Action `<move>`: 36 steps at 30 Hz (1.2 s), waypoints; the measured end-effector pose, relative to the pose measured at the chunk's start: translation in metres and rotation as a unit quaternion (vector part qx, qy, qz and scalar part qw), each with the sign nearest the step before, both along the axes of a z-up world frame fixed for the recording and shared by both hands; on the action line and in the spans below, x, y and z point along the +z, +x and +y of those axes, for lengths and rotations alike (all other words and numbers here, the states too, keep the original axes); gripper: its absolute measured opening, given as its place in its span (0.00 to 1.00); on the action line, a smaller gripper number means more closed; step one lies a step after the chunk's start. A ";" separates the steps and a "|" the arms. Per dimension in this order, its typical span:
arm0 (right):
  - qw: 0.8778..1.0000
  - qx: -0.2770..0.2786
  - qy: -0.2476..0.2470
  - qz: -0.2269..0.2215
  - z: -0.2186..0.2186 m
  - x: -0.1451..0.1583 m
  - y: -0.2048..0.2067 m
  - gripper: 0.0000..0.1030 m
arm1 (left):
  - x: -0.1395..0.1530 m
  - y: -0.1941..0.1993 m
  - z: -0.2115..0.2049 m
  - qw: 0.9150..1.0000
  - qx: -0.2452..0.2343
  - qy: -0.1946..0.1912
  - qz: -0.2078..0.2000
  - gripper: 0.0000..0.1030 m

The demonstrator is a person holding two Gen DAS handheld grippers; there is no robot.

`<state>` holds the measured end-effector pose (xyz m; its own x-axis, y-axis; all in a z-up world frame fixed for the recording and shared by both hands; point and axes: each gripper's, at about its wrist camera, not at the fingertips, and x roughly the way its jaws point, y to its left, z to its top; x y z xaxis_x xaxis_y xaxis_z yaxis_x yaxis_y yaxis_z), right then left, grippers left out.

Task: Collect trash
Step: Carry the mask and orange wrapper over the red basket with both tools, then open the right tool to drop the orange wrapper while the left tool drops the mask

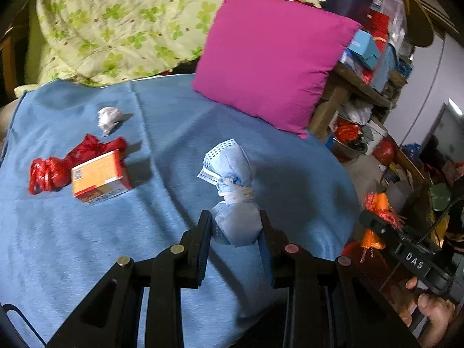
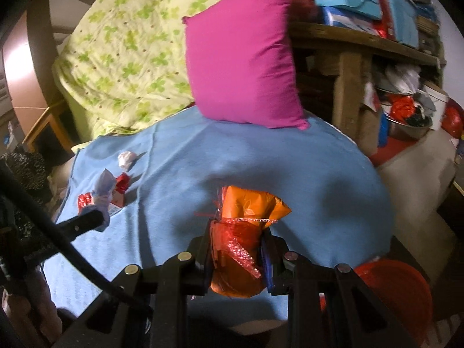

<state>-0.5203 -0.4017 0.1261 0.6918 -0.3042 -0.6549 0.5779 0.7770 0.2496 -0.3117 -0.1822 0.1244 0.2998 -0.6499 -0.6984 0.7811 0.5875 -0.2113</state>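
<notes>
My left gripper (image 1: pixel 235 220) is shut on a rolled blue face mask (image 1: pixel 232 168) tied with its white ear loop, held above the blue blanket (image 1: pixel 87 246). My right gripper (image 2: pixel 238 229) is shut on an orange wrapper (image 2: pixel 249 206) bundled with red crinkly plastic. That right gripper and its orange bundle (image 1: pixel 377 211) also show at the right edge of the left wrist view. On the blanket at the left lie a crumpled white paper (image 1: pixel 108 119), a red plastic wrapper (image 1: pixel 49 174) and a small orange carton (image 1: pixel 100 177).
A magenta pillow (image 1: pixel 272 58) leans at the back of the blanket, with a green clover quilt (image 1: pixel 121 23) behind it. A cluttered wooden shelf (image 2: pixel 362 40) stands to the right. A red round bin (image 2: pixel 397 290) sits low at the right, beside the bed.
</notes>
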 end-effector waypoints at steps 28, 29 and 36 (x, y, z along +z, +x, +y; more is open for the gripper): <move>0.985 -0.158 0.020 0.072 -0.050 -0.047 -0.156 0.28 | -0.010 -0.142 -0.092 0.984 -0.178 0.019 0.002 0.31; 0.984 -0.162 0.021 0.074 -0.052 -0.049 -0.161 0.28 | -0.011 -0.145 -0.094 0.983 -0.181 0.021 0.002 0.31; 0.980 -0.177 0.028 0.091 -0.059 -0.063 -0.174 0.28 | -0.018 -0.165 -0.104 0.979 -0.201 0.032 0.001 0.31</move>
<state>-0.6946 -0.4611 0.0635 0.4192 -0.4638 -0.7805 0.8479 0.5074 0.1539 -0.4763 -0.2858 0.1066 0.0261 -0.6704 -0.7415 0.9516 0.2438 -0.1870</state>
